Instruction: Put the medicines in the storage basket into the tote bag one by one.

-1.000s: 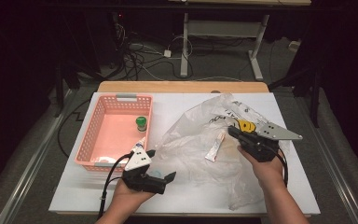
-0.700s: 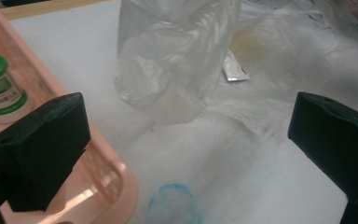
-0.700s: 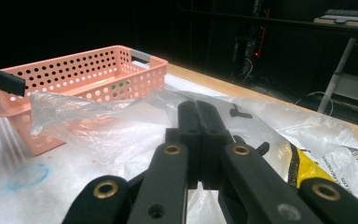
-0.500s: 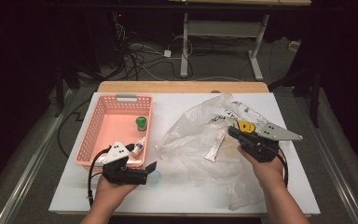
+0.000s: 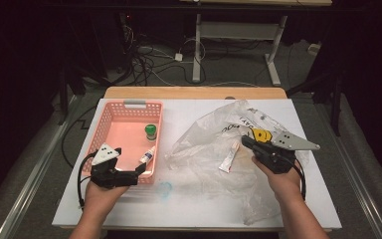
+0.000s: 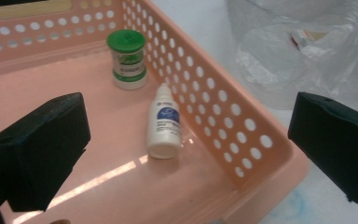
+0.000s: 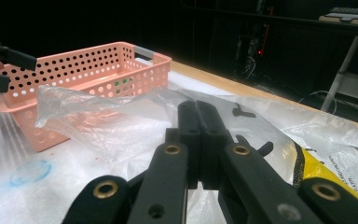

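Pink plastic basket (image 5: pixel 110 130) sits at the left of the table, and my left gripper (image 6: pixel 186 154) hangs over its near right corner with jaws spread wide and nothing between them. Under it in the left gripper view lie a small white dropper bottle (image 6: pixel 165 122) on its side on the basket floor, close to the right wall, and a green-capped jar (image 6: pixel 127 59) standing upright farther in. My right gripper (image 7: pixel 198 140) has its jaws pressed flat together, and I judge they pinch a fold of the clear bag (image 5: pixel 214 149), holding its edge lifted off the table; the film is too thin for me to be sure how much of it is caught. The bag is spread crumpled over the right half of the table, with a white tube (image 5: pixel 229 158) lying inside or under it near the middle, and some printed and yellow packaging beside the right gripper.

As I read it, things are being moved from bag to basket, and the tube looks like the next one.

Risks from here:
- The left gripper straddles the basket wall; swinging toward the bag without lifting could catch the rim and drag or tip the basket.
- The film is slippery, so a weak pinch could let the bag drop over the tube.
- Closing on the tube through loose film could grab plastic along with it, pulling the whole bag.
- A round tube may squirt out of the jaws if gripped off centre.
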A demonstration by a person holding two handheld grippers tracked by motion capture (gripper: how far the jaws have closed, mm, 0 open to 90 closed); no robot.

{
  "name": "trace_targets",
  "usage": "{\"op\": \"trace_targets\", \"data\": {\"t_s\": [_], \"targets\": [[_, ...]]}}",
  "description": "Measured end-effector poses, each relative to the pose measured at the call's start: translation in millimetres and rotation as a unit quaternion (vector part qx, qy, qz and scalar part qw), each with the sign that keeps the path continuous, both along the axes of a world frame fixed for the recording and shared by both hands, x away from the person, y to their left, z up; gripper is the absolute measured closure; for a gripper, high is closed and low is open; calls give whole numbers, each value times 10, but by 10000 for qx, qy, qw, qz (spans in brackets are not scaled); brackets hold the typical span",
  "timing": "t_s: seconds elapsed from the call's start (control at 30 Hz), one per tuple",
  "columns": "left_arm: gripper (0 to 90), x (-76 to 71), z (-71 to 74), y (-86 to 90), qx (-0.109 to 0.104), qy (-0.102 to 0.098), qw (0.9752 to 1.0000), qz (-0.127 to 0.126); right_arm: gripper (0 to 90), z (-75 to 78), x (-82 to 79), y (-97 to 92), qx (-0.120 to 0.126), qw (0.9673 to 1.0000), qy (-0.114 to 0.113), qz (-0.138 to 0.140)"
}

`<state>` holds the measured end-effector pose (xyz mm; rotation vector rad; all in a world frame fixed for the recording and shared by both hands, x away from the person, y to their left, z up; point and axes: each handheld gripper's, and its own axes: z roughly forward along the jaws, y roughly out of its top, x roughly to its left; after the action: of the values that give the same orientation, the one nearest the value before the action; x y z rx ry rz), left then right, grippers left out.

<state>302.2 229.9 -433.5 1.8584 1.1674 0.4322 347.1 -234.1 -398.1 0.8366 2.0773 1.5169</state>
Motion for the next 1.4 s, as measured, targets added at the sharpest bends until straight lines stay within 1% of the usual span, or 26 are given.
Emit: {"op": "trace_targets", "data": {"t_s": [0.07, 0.2, 0.37, 0.47, 0.57, 0.73, 0.8, 0.83, 0.87, 0.9, 1.0, 1.1, 1.17, 1.23, 1.4], "targets": [[0, 6, -5, 43, 20, 17, 10000, 68, 900, -1, 1, 0, 1, 10000, -3, 7], [0, 22, -10, 102, -14, 52, 9998, 166, 900, 1, -2, -4, 11, 10000, 15, -18], [0, 41, -17, 106, 27, 77, 9999, 144, 900, -5, 3, -2, -8, 10000, 23, 5], [0, 60, -14, 106, -7, 101, 9998, 165, 900, -9, 8, 5, -5, 10000, 30, 15], [0, 71, 28, 79, 32, 59, 9998, 164, 900, -6, 7, 7, -19, 10000, 15, 8], [3, 125, 128, 7, -61, -35, 9999, 133, 900, -9, 9, 10, -4, 10000, 36, 24], [3, 171, 180, -29, -96, -73, 9999, 86, 900, -11, 9, 5, -6, 10000, 40, 22], [3, 210, 211, -41, -190, -71, 9998, 41, 900, -10, 8, 4, -7, 10000, 38, 23], [2, 244, 236, -51, -239, -76, 9997, 12, 900, -8, 8, 3, -4, 10000, 29, 21], [2, 271, 253, -60, -239, -78, 9997, 1, 900, -5, 9, -2, -10, 10000, 16, 25], [0, 409, 306, -99, -172, -63, 9998, 31, 900, 1, 5, -6, 4, 10000, 16, 8], [0, 527, 327, -129, -71, -63, 9999, 75, 900, 5, 6, -16, 27, 10000, 14, 31], [0, 629, 318, -137, -82, 25, 9999, 77, 900, 6, 9, -23, 49, 10000, 18, 11], [0, 736, 301, -148, -20, 130, 9998, 114, 900, 6, 12, -31, 40, 10000, 16, 13], [0, 930, 269, -162, 143, 260, 9994, 189, 900, 3, 17, -42, 30, 10000, 15, -5]]}}
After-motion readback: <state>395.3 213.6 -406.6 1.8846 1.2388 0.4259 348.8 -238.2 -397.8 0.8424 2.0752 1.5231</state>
